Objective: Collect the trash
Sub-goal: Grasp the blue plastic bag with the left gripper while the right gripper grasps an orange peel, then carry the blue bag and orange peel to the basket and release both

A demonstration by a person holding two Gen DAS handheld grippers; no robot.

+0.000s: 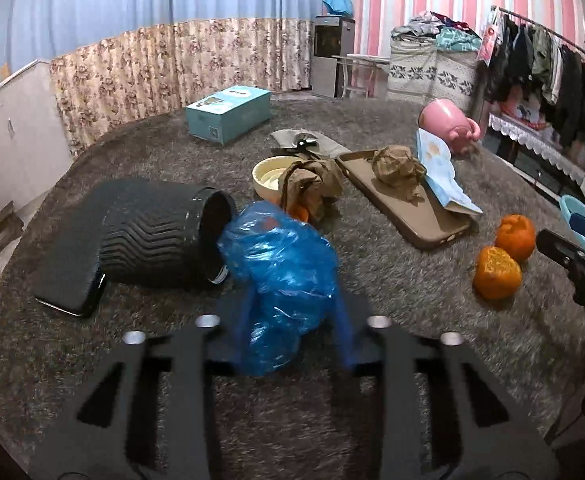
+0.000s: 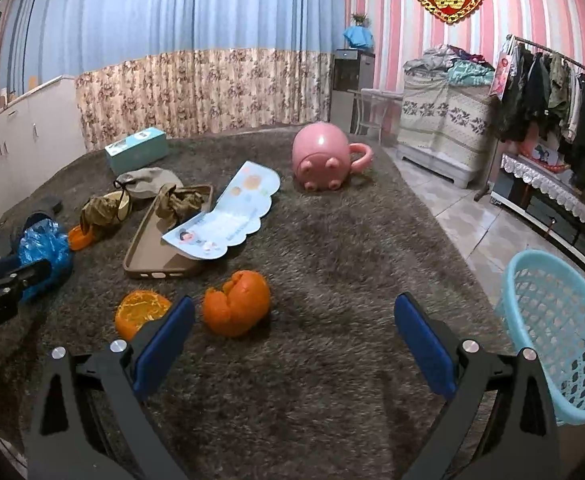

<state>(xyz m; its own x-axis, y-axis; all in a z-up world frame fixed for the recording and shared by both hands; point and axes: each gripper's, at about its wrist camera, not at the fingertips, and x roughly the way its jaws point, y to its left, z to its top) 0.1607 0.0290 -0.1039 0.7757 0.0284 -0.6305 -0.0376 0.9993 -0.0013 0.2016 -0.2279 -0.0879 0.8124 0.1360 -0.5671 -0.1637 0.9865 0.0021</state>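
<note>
My left gripper (image 1: 292,332) is shut on a crumpled blue plastic bag (image 1: 284,276), held just above the grey carpet; the bag also shows in the right wrist view (image 2: 44,248). My right gripper (image 2: 292,332) is open and empty, low over the carpet. Two orange peels (image 2: 236,308) (image 2: 140,312) lie just ahead of its left finger; they show in the left wrist view (image 1: 496,268) (image 1: 516,232). Crumpled brown paper wads (image 1: 396,168) (image 1: 312,188) lie further back. A light blue basket (image 2: 560,336) stands at the right.
A black ribbed cup (image 1: 160,236) lies on its side on a dark phone (image 1: 72,252). A brown phone case (image 1: 408,200), a leaflet (image 2: 228,216), a cream dish (image 1: 268,176), a teal box (image 1: 228,112) and a tipped pink mug (image 2: 324,160) lie on the carpet.
</note>
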